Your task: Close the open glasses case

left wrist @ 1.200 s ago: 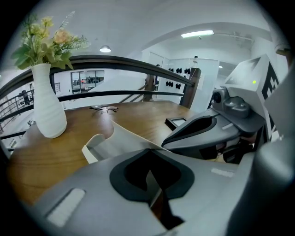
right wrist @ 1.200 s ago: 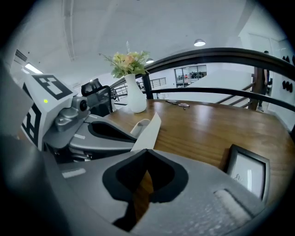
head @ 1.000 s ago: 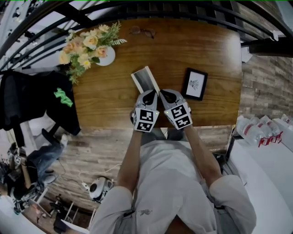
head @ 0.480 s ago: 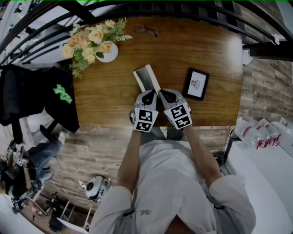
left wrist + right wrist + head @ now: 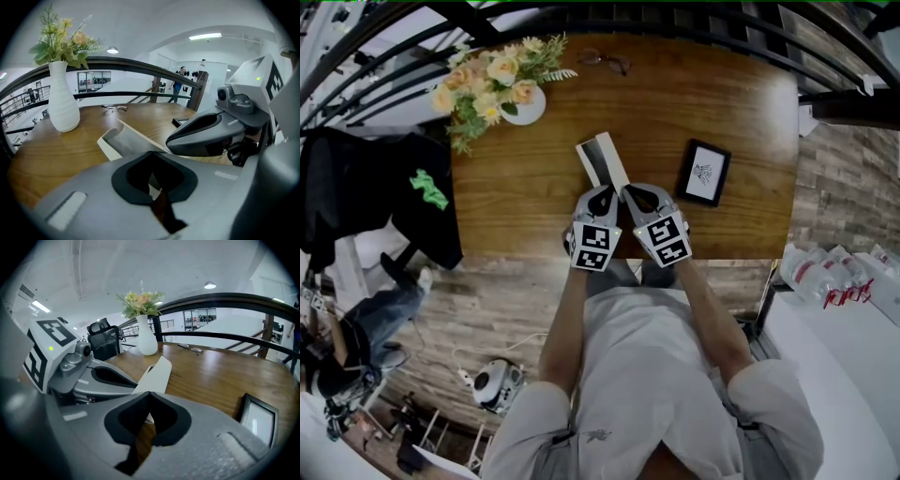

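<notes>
The open glasses case (image 5: 602, 161) lies on the wooden table (image 5: 525, 187), a white shell with a grey lining, its lid raised. Both grippers sit side by side at its near end. My left gripper (image 5: 602, 200) is shut with nothing in it, its tips just short of the case (image 5: 125, 142). My right gripper (image 5: 635, 196) is also shut and holds nothing; the case's white lid (image 5: 157, 373) rises right in front of it. Each gripper view shows the other gripper alongside: the right gripper (image 5: 206, 133) and the left gripper (image 5: 108, 377).
A white vase of flowers (image 5: 504, 82) stands at the table's far left. A pair of glasses (image 5: 606, 61) lies near the far edge. A black picture frame (image 5: 703, 172) lies right of the case. A dark railing (image 5: 675, 17) runs behind the table.
Both grippers stay shut at the case's near end, edged slightly forward. The head view has shifted a little; the case has not moved on the table.
</notes>
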### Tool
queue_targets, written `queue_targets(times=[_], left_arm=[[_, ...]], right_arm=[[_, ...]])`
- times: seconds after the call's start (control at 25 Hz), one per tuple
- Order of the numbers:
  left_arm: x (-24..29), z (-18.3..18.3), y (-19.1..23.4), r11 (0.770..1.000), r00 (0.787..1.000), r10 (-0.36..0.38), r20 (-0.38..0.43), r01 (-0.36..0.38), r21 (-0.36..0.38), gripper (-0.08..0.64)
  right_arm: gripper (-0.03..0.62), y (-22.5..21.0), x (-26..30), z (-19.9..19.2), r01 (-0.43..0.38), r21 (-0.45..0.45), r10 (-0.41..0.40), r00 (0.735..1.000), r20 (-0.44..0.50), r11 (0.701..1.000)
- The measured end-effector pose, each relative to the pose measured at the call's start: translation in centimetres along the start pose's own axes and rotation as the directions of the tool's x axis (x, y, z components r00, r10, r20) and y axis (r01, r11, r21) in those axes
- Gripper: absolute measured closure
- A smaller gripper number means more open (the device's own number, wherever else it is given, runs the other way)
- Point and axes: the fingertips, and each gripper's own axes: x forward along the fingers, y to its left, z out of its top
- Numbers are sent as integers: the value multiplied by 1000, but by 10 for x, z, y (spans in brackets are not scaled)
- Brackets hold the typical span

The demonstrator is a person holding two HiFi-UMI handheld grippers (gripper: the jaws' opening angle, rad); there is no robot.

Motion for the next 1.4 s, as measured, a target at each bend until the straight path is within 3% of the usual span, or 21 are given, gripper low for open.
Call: queue_targets(times=[1.4], left_arm=[[-19,-36,27,997,997,51,-51,-54,-48,541]], right_arm=[[589,31,20,-3,-54,-65,51,998,-49,996]])
